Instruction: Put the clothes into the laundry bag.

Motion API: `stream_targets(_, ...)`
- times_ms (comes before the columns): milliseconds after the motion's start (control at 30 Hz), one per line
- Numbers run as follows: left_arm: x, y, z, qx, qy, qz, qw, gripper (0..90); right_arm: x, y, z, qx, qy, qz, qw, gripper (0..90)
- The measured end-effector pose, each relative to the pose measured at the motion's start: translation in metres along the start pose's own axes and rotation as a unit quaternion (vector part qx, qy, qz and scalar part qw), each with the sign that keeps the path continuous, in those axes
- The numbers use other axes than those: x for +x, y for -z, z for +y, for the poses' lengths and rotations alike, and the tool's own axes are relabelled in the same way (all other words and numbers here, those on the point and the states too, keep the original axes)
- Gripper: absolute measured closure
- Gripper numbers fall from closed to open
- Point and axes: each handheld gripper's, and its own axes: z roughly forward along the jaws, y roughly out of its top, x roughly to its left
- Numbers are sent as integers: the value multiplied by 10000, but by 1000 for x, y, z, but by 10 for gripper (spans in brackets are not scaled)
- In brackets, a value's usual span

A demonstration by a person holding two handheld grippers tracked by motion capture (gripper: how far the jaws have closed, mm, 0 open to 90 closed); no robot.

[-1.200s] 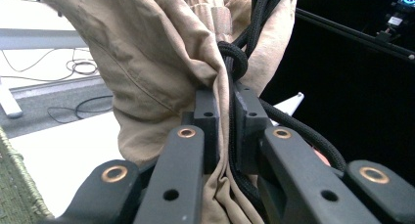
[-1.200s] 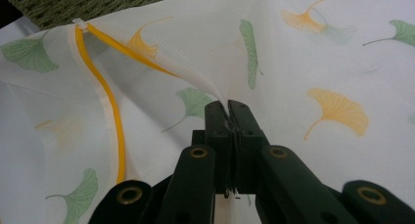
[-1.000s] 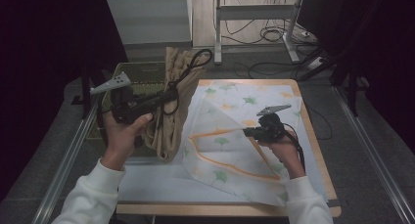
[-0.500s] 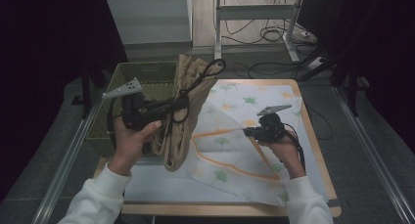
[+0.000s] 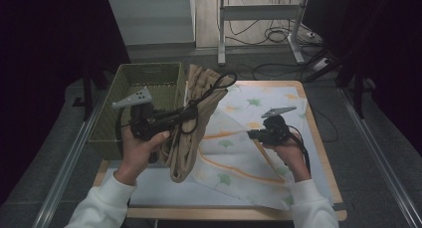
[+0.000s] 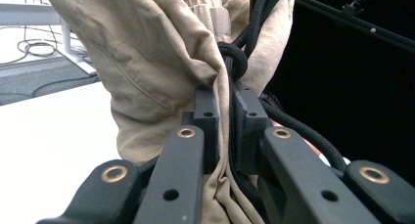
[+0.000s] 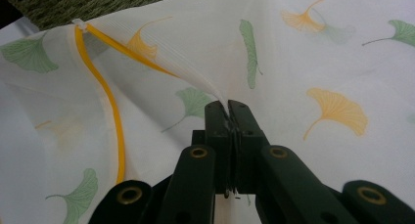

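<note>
At the upper left of the high view a green woven basket (image 5: 149, 83) stands at the table's (image 5: 318, 153) left edge; its inside looks dark and bare, though the light is too poor to be sure. The left gripper (image 5: 186, 113) is clamped on a beige garment (image 5: 196, 123) and a black cord (image 5: 219, 84), holding them up in the centre of the frame, just right of the basket. The right gripper (image 5: 250, 135), right of centre, pinches a fold of the leaf-printed white cloth (image 5: 239, 158) spread on the table.

Against the earlier frames, the garment and left gripper have shifted slightly right and lower, away from the basket; the right hand (image 5: 288, 156) has kept still.

The left gripper view shows the cord knotted (image 6: 234, 57) above the jaws. The right gripper view shows an orange band (image 7: 100, 94) in the cloth (image 7: 293, 48).
</note>
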Motion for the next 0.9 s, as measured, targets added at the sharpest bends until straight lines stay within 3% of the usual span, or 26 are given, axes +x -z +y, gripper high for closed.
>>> stream_targets(900,-7,-13,-23,349,-10,-154,9993,832,-1,1,0,-27,2,-3,10000,863)
